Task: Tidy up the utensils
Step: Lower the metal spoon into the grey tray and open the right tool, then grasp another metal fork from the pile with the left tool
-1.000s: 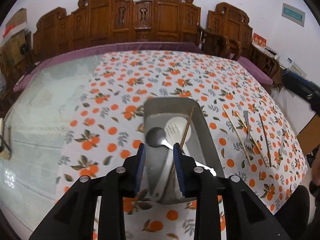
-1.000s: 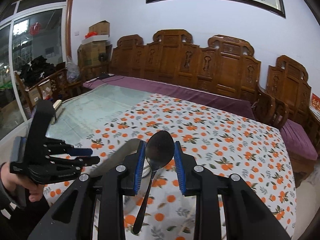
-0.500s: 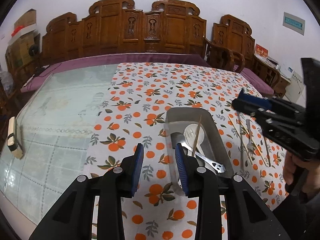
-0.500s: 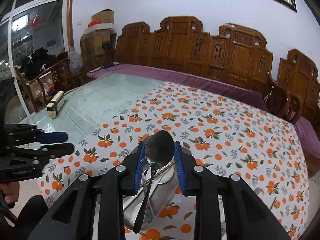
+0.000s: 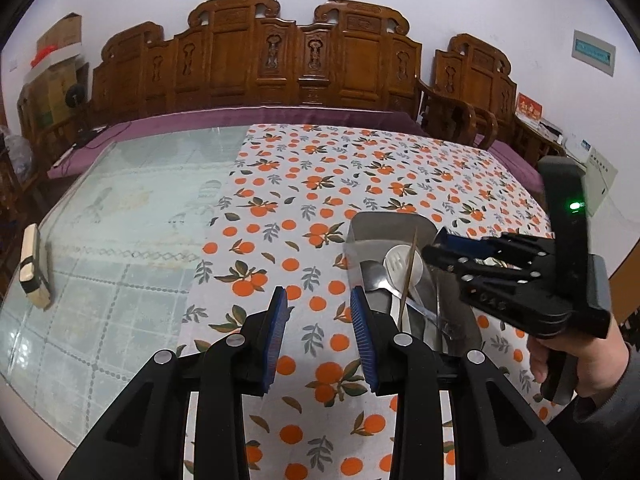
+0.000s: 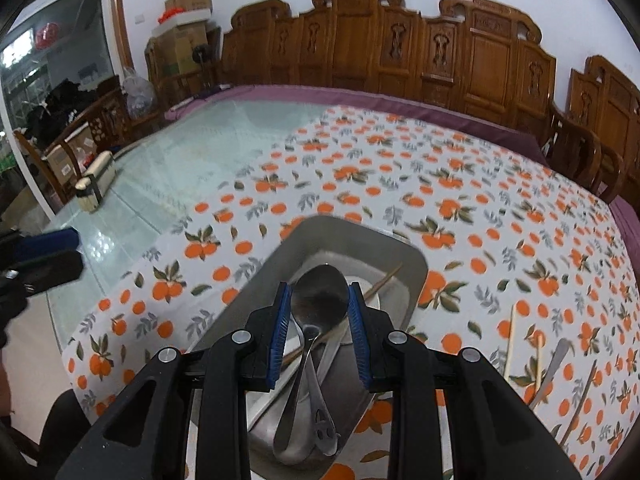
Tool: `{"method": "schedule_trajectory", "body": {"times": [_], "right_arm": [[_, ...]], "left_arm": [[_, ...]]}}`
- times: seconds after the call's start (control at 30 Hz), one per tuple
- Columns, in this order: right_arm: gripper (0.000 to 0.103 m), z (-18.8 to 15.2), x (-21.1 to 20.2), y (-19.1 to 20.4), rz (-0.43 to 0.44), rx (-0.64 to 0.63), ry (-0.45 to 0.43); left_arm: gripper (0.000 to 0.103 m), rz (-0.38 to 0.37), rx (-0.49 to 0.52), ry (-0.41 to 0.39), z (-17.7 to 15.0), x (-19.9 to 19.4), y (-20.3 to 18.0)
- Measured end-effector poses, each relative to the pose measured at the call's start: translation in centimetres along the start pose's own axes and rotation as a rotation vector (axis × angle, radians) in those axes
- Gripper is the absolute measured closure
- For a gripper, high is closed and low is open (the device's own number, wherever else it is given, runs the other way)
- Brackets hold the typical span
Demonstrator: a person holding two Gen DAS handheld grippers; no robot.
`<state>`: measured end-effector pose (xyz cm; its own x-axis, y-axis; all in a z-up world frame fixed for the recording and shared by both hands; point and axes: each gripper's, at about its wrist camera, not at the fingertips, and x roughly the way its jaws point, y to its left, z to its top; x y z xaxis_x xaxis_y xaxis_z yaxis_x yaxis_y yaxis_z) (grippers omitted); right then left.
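Our right claw (image 6: 319, 320) is clamped on the bowl of a metal spoon (image 6: 320, 298), handle hanging down over the steel tray (image 6: 408, 276). In that tray lie a white spoon (image 5: 402, 266), another metal spoon and a chopstick (image 5: 409, 276). Our left claw (image 5: 319, 332) stands apart, holding nothing, over the orange-print cloth (image 5: 320, 184) on the surface, just left of the tray. More chopsticks (image 6: 510, 344) and a fork (image 6: 554, 364) lie right of it.
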<state>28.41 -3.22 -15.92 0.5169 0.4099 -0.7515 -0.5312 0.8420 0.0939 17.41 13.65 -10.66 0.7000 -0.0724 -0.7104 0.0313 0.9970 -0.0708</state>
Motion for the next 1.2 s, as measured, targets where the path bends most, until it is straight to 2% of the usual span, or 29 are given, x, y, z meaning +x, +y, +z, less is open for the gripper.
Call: {"method": "schedule_trajectory", "body": {"times": [0.27, 0.5, 0.73, 0.93, 1.2], "right_arm": [[0.071, -0.7, 1.5, -0.5, 0.013, 0.023, 0.055], [0.069, -0.8, 1.0, -1.3, 0.036, 0.033, 0.053], [0.069, -1.2, -3.6, -3.5, 0.048, 0.007, 0.011], [0.069, -3.6, -9.4, -7.6, 0.039, 0.046, -0.023], [0.069, -7.7, -13.9, -15.0, -0.067, 0.113, 0.012]], "left_arm": [[0.072, -0.01, 0.012, 0.002, -0.2, 0.0, -0.6], [0.072, -0.018, 0.024, 0.0, -0.3, -0.2, -1.2], [0.072, -0.013, 0.04, -0.01, -0.1, -0.4, -2.6], [0.072, -0.048, 0.046, -0.007, 0.8, -0.4, -5.4], [0.072, -0.118, 0.112, 0.007, 2.2, 0.8, -11.6]]}}
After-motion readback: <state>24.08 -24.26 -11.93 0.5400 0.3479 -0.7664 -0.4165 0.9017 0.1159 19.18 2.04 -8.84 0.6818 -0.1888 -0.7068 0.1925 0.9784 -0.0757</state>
